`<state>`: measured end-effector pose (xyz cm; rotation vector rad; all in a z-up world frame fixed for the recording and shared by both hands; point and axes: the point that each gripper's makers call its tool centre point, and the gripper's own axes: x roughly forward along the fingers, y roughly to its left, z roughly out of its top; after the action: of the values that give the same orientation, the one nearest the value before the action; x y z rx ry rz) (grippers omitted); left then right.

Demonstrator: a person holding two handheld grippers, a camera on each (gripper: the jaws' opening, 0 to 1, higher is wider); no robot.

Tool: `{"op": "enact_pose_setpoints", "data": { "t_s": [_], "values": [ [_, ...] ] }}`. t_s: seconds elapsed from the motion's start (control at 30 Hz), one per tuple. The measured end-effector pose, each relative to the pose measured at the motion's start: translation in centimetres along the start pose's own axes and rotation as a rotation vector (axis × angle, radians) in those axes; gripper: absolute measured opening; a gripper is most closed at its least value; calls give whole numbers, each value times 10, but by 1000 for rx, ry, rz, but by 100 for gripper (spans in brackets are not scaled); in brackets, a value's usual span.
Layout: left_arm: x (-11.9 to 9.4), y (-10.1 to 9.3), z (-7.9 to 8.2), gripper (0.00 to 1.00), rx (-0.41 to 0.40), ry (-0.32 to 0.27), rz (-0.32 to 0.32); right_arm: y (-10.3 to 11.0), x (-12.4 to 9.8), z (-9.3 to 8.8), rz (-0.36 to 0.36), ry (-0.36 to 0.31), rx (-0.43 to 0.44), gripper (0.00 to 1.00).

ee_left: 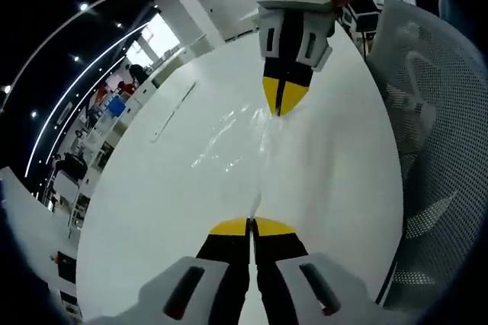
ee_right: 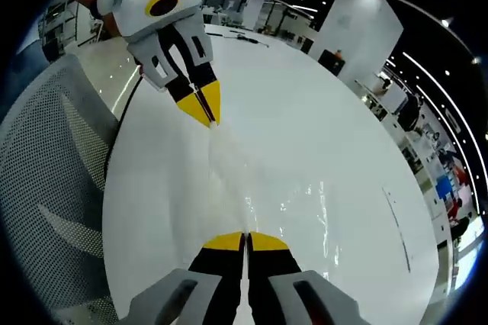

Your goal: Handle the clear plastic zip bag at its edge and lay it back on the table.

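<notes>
Bag: the clear zip bag (ee_left: 252, 142) hangs stretched between both grippers above the white worktop (ee_left: 152, 210), so it stays flat.
Left gripper (ee_left: 251, 223): fingers clenched on one edge.
Right gripper (ee_right: 245, 237): fingers pinched on the opposite edge.
Next: lowering evenly seems wise.

We see a white table (ee_left: 175, 188) beside a grey mesh chair (ee_left: 438, 149), strip lights (ee_right: 450, 88) overhead, and desks (ee_left: 107, 111) beyond.
</notes>
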<state>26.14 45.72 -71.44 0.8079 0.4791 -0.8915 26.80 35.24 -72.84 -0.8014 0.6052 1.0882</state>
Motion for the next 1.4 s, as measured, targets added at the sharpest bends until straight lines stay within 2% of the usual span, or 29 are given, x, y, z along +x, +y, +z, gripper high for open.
{"op": "enact_pose_setpoints", "data": {
  "t_s": [0.17,0.5,0.6,0.67,0.77,0.83,0.9,0.93,1.03,1.1,1.27,1.4],
  "values": [
    [-2,0,7,0,-21,-10,10,-6,4,-3,-11,8,17,0],
    [-3,-12,8,0,-39,1,2,-17,8,-8,-32,30,64,2],
    [0,-19,3,0,-41,36,-17,-22,6,-13,-61,61,66,9],
    [0,-21,0,0,-49,47,-20,-25,8,-15,-69,57,76,13],
    [0,-21,-2,0,-55,50,-17,-26,3,-15,-73,48,84,20],
    [1,-22,-3,0,-42,49,-15,-33,-2,-15,-115,55,58,23],
    [0,-21,-3,0,-41,48,-14,-34,-7,-8,-129,33,59,25],
    [0,-21,-3,0,-42,47,-11,-33,-8,-1,-124,-1,62,26],
    [0,-20,-3,0,-42,44,-10,-25,-11,19,-103,-51,-26,26],
    [1,-19,-3,0,-39,45,-11,-17,-10,29,-83,-67,-75,26],
    [1,-18,-1,0,-35,44,-11,-2,-6,44,-55,-83,-137,26],
    [0,-18,0,0,-33,43,-10,7,-1,54,-39,-102,-148,25]
  ]
}}
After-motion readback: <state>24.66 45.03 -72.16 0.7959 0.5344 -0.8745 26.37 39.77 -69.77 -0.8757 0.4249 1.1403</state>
